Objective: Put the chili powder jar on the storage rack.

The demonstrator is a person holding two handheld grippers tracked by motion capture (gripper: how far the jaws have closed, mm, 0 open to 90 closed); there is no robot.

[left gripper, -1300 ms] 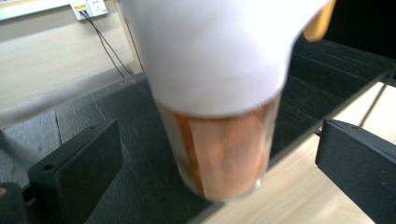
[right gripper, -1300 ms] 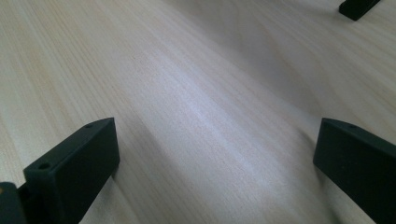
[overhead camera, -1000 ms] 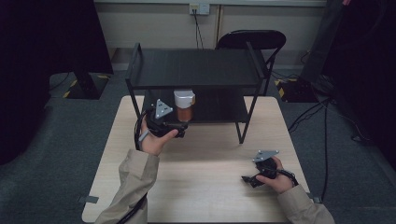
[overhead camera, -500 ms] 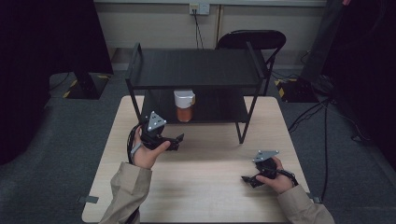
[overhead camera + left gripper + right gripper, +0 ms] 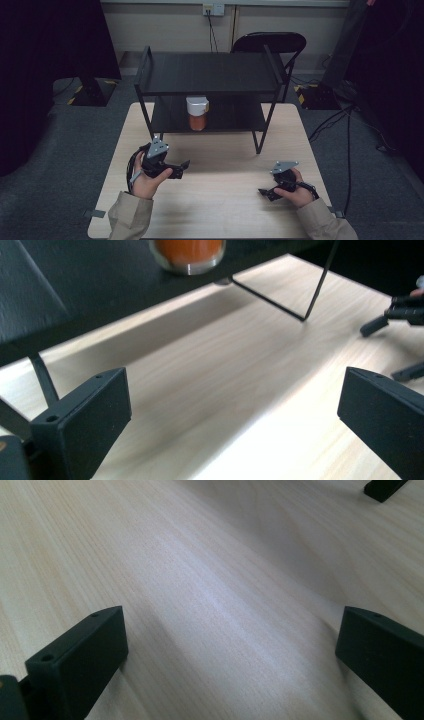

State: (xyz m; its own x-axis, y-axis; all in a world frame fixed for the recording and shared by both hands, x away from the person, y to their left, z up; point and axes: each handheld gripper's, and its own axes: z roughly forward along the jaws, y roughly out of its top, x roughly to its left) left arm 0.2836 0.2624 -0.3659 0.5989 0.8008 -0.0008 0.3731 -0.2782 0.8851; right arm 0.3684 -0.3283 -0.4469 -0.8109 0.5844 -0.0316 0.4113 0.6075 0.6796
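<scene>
A jar (image 5: 197, 114) with a white lid and orange contents stands upright on the lower shelf of a black two-tier rack (image 5: 210, 72). Its orange base (image 5: 187, 252) sits at the top of the left gripper view. My left gripper (image 5: 181, 169) hovers over the table in front of the rack's left leg, apart from the jar. Its jaws stand wide open (image 5: 235, 405) with nothing between them. Near the table's front right, my right gripper (image 5: 265, 194) rests low. It is also open (image 5: 232, 645), with bare wood between its jaws.
The rack stands on the far half of a light wooden table (image 5: 220, 215), on thin legs (image 5: 312, 290). A black chair (image 5: 270, 42) is behind it. The right gripper (image 5: 395, 315) shows far off in the left gripper view. A black tip (image 5: 382, 487) lies at the top right.
My left gripper has drawn back from beside the jar at the shelf toward the table's front left. The jar has stayed in place, and the right gripper has not moved.
</scene>
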